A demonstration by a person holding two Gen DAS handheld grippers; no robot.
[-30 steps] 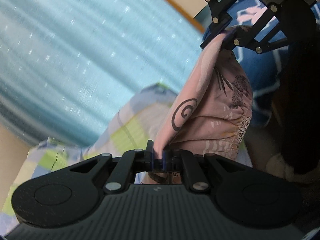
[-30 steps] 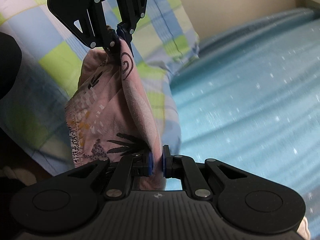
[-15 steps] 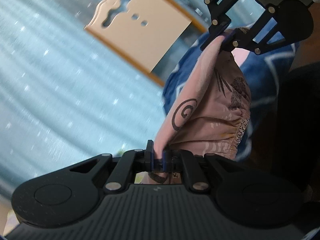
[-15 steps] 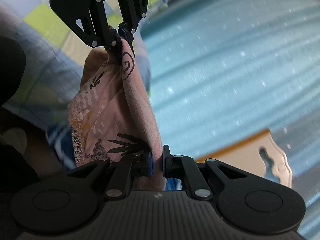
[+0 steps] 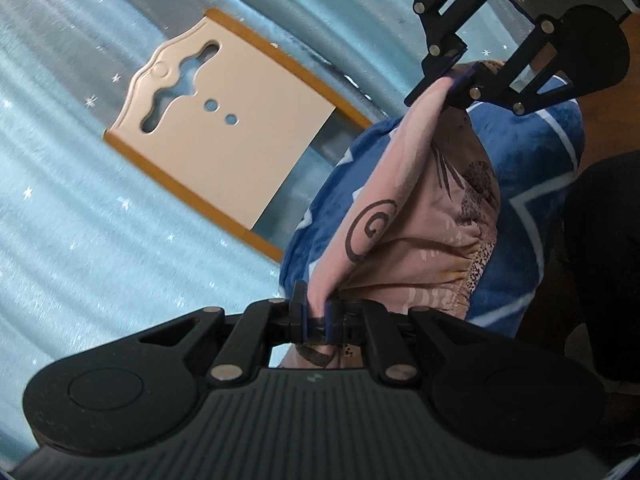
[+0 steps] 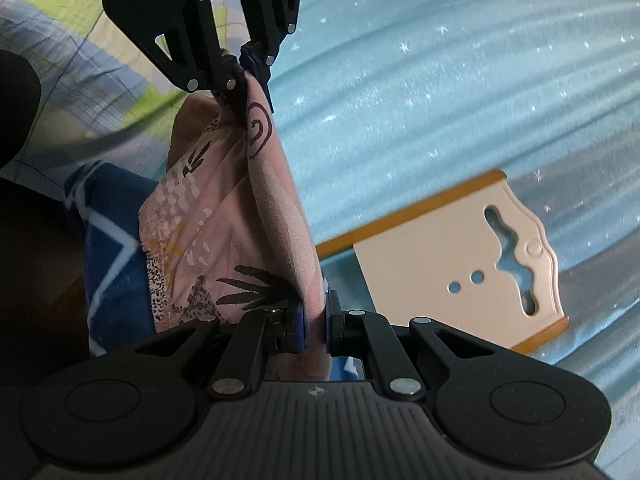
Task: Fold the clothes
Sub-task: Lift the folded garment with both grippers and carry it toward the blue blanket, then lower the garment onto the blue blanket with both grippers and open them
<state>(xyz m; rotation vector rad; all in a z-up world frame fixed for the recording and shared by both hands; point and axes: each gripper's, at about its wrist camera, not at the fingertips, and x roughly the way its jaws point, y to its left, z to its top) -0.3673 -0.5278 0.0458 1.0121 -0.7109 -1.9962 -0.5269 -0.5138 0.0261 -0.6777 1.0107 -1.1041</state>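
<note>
Left gripper (image 5: 316,317) and right gripper (image 6: 314,330) each pinch one edge of the pink garment (image 5: 404,224), held aloft over the blue bedsheet (image 6: 440,100); thin bites risk slipping if pulled taut.

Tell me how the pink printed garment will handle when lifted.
Probably floppy: the pink printed garment sags between the left tongs and right tongs. Likely light, since pinches at the edge carry it. Its gathered hem bunches readily.
</note>
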